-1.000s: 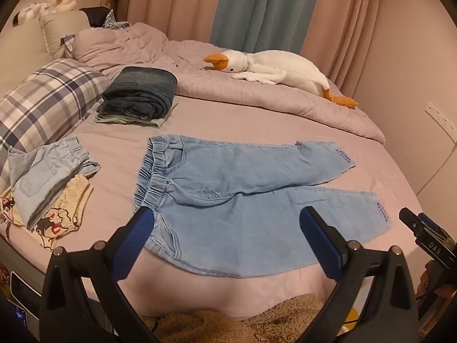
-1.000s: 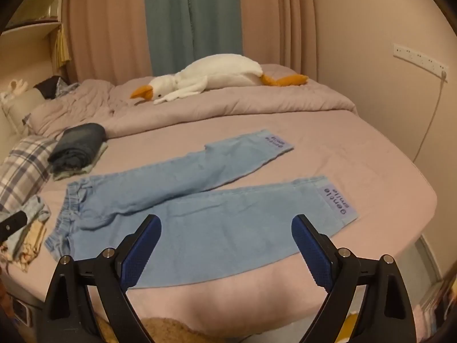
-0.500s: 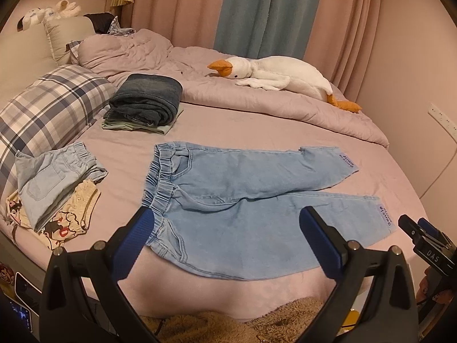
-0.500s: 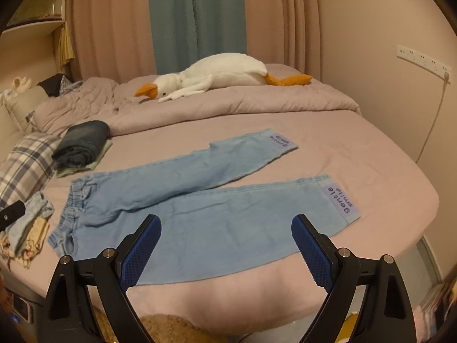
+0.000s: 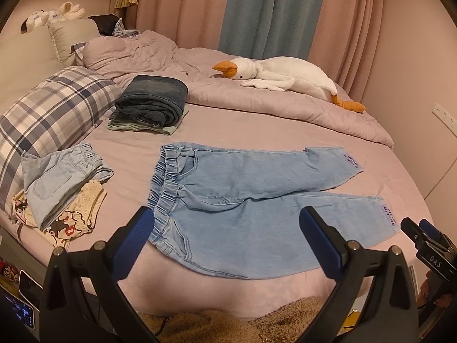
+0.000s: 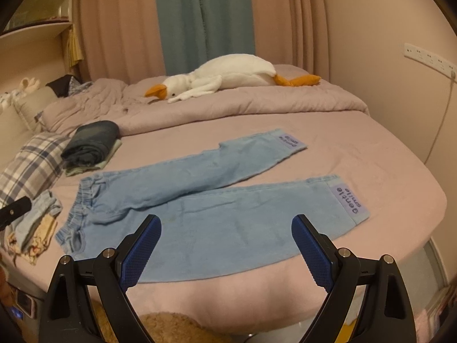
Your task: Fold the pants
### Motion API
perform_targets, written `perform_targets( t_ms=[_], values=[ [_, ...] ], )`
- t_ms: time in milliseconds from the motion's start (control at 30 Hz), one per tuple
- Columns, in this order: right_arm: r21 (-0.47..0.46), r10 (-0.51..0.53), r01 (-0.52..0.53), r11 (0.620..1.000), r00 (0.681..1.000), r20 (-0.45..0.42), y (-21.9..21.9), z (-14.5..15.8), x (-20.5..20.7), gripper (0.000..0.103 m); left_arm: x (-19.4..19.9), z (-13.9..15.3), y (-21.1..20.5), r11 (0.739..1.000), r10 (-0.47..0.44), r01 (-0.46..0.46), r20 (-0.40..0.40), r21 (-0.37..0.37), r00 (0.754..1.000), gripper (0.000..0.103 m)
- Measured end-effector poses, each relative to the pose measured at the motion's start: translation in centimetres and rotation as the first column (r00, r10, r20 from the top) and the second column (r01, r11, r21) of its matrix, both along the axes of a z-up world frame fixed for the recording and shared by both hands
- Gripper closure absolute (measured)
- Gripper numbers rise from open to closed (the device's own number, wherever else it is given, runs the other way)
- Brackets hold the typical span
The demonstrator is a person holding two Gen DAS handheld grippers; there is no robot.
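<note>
Light blue denim pants (image 5: 251, 200) lie flat on the pink bed, waistband to the left, both legs spread to the right, with purple labels at the cuffs. They also show in the right wrist view (image 6: 211, 200). My left gripper (image 5: 228, 243) is open and empty, held above the near edge of the bed in front of the waistband. My right gripper (image 6: 227, 248) is open and empty, held above the near leg's lower edge. The right gripper's tip (image 5: 428, 245) shows at the right of the left wrist view.
A folded stack of dark jeans (image 5: 151, 103) sits behind the waistband. A pile of small clothes (image 5: 57, 188) lies at the left near a plaid pillow (image 5: 51, 114). A white goose plush (image 5: 282, 77) lies on the bunched duvet at the back. A wall is at the right.
Both grippers have pulled back and risen a little, so the pants sit further off in both views. The pants have not moved. Both grippers stay open.
</note>
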State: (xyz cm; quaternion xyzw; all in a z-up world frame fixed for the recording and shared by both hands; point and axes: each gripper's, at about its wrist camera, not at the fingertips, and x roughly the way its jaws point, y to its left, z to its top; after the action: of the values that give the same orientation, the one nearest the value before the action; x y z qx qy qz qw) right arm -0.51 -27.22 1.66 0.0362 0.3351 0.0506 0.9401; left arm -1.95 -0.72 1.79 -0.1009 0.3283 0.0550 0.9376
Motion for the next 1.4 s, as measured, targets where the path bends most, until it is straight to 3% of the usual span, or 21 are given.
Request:
perform_targets(
  t_ms=[1400],
  values=[
    [0.005,-0.037,0.037,0.999,0.999,-0.032,-0.74,-0.59,0.29,0.011,0.21,-0.57,-0.89,0.999,-0.040,0.040,-0.011,0.034,0.999,0.002]
  ],
)
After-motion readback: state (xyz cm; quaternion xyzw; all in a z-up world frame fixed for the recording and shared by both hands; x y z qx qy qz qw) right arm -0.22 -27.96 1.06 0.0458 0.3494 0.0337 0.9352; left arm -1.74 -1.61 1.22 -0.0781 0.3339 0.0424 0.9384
